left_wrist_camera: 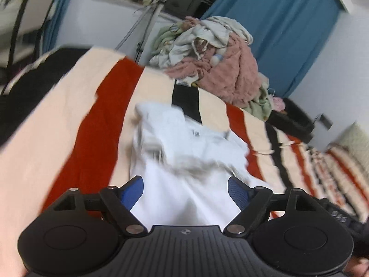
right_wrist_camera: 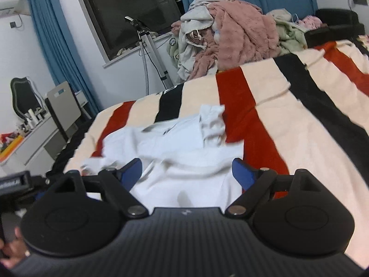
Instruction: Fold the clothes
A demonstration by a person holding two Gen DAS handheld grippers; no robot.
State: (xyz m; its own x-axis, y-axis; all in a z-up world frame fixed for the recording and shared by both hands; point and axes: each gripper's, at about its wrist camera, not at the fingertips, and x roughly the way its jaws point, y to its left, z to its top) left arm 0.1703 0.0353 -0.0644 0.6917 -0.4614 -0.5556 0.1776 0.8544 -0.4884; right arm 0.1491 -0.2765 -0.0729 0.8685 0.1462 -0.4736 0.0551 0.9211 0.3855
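A white garment (left_wrist_camera: pixel 184 143) lies rumpled on the striped blanket (left_wrist_camera: pixel 69 115), its near part running under my left gripper (left_wrist_camera: pixel 185 185). The left gripper is open, its blue fingertips (left_wrist_camera: pixel 136 189) spread wide over the white cloth and holding nothing. In the right wrist view the same white garment (right_wrist_camera: pixel 180 143) lies partly folded over itself on the blanket (right_wrist_camera: pixel 288 127). My right gripper (right_wrist_camera: pixel 186 169) is open above the garment's near edge, empty. The left wrist view is motion-blurred.
A heap of unfolded clothes, pink and pale green (left_wrist_camera: pixel 214 64), sits at the far end of the bed and also shows in the right wrist view (right_wrist_camera: pixel 230 34). A tripod stand (right_wrist_camera: pixel 150 46), a window and blue curtains stand beyond. A desk and chair (right_wrist_camera: pixel 23 97) are at the left.
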